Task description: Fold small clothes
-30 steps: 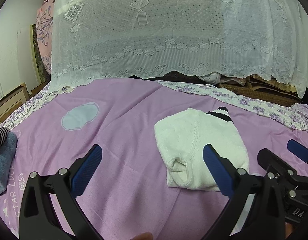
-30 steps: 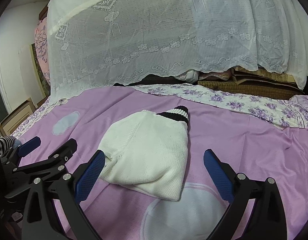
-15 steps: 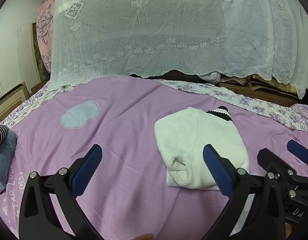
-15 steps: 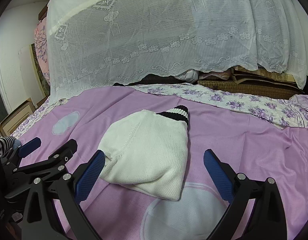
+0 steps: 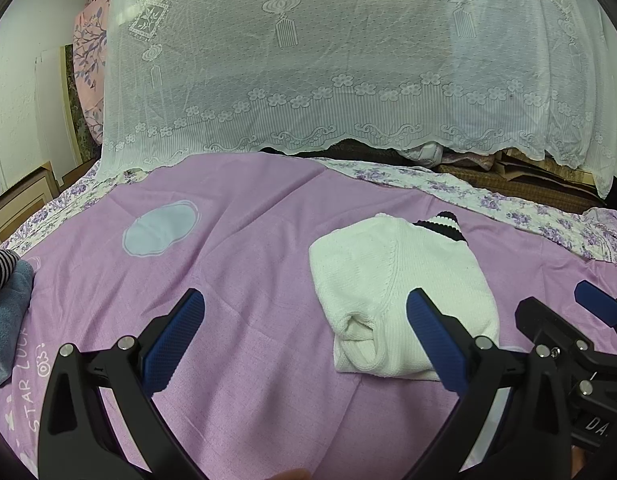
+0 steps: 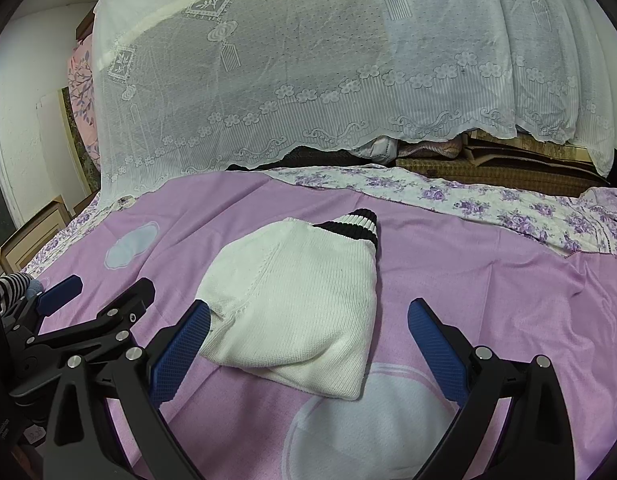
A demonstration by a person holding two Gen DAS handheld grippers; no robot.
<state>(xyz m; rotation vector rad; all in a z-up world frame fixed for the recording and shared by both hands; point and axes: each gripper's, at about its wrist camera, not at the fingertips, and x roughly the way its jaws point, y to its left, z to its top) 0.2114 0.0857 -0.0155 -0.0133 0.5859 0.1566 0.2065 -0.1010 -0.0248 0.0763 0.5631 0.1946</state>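
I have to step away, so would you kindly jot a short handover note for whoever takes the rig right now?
Left tool: open, empty, above the purple sheet.
Right tool: open, empty, just in front of the garment.
White knit garment: lies folded into a compact bundle on the sheet, black-and-white cuff at the far end; neither tool touches it.
Done: this fold looks finished.
Left: probably move it aside; a striped item and blue cloth lie at far left.

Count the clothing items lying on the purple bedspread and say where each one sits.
3: a folded white sweater right of centre, plus a blue garment and a striped garment at the left edge. Others may lie outside the view.
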